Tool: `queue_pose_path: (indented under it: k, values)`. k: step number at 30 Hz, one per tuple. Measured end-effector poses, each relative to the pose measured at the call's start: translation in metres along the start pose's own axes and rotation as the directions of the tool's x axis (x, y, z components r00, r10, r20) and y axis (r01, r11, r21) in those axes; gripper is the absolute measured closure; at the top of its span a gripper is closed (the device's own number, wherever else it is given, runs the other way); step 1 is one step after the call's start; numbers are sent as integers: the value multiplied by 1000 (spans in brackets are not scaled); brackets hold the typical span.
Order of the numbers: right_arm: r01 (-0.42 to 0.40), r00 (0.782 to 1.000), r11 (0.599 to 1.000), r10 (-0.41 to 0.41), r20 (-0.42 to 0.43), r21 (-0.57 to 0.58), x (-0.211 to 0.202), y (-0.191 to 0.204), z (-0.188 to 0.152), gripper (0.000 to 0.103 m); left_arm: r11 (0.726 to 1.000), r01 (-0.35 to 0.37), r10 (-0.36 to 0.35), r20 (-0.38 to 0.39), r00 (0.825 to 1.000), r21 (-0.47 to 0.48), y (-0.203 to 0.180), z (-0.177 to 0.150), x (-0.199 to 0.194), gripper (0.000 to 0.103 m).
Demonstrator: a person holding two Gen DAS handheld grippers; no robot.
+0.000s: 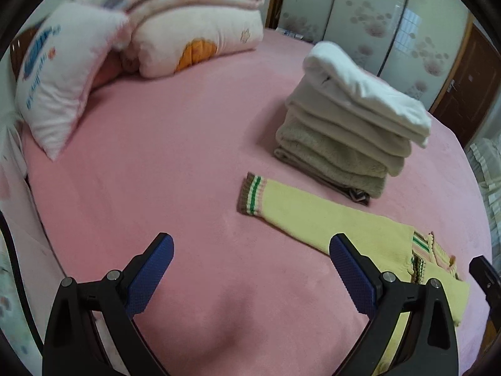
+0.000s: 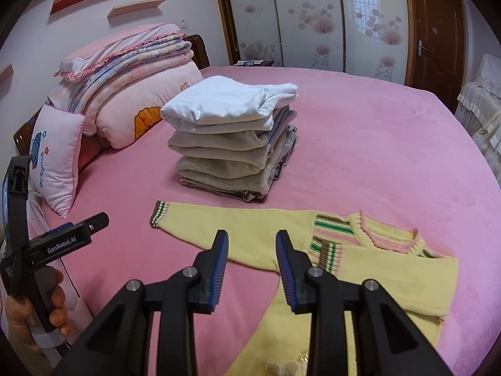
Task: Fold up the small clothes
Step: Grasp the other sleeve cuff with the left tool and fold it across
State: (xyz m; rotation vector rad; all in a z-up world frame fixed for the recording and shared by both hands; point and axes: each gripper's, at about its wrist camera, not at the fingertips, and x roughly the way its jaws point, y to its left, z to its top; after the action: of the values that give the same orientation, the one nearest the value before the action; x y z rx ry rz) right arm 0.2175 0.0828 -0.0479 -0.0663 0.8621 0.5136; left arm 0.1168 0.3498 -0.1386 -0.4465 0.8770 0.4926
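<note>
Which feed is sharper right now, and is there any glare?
Right wrist view: crisp, the yellow sweater and folded stack clear; window glare on the wardrobe doors. Left wrist view: motion blur on the pillows; both bend at the edges.

Left gripper (image 1: 252,252) fingers spread wide; right gripper (image 2: 252,247) fingers narrowly parted, empty.

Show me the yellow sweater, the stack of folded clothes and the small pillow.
yellow sweater (image 2: 250,228): right wrist view, on its outstretched sleeve.
stack of folded clothes (image 2: 219,103): right wrist view, on the white top piece.
small pillow (image 1: 59,72): left wrist view, on its printed front.
</note>
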Motion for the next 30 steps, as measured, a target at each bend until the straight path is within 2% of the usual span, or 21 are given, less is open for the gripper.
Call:
queue_pose_path:
  k: [5, 11, 14, 18, 20, 22, 23, 26, 27, 30]
  values:
    - [-19, 998, 999, 21, -67, 32, 47, 3, 0, 71, 986, 115, -126, -99, 987, -118, 6, -4, 66, 7]
    - [-17, 993, 999, 23, -117, 49, 76, -1, -10, 71, 958, 157, -204, -182, 962, -239, 4, -13, 132, 24]
    - [-8, 992, 999, 13, -129, 36, 86, -2, -14, 71, 951, 163, -211, -166, 963, -263, 0, -14, 147, 24]
    - [-3, 990, 999, 9, -142, 44, 101, -7, -16, 71, 937, 205, -250, -132, 959, -284, -4, -9, 155, 24]
    - [-6, 989, 998, 15, -149, 57, 108, -9, -17, 71, 929, 221, -267, -122, 956, -295, -5, -6, 161, 34]
    - [-14, 988, 997, 25, -155, 70, 113, -10, -17, 71, 928, 221, -268, -125, 955, -301, -3, -3, 167, 61]
    - [-17, 987, 997, 28, -156, 72, 114, -9, -17, 71, 928, 212, -261, -131, 956, -306, -3, -2, 171, 66]
    - [-24, 986, 997, 36, -162, 75, 118, -8, -22, 71, 917, 223, -276, -122, 953, -331, 0, 0, 177, 90]
    - [-27, 985, 997, 39, -167, 75, 119, -8, -24, 71, 909, 238, -292, -117, 949, -342, 1, 0, 178, 94]
    - [-29, 983, 996, 43, -178, 81, 120, -11, -29, 71, 899, 263, -310, -86, 947, -351, 0, 0, 175, 97]
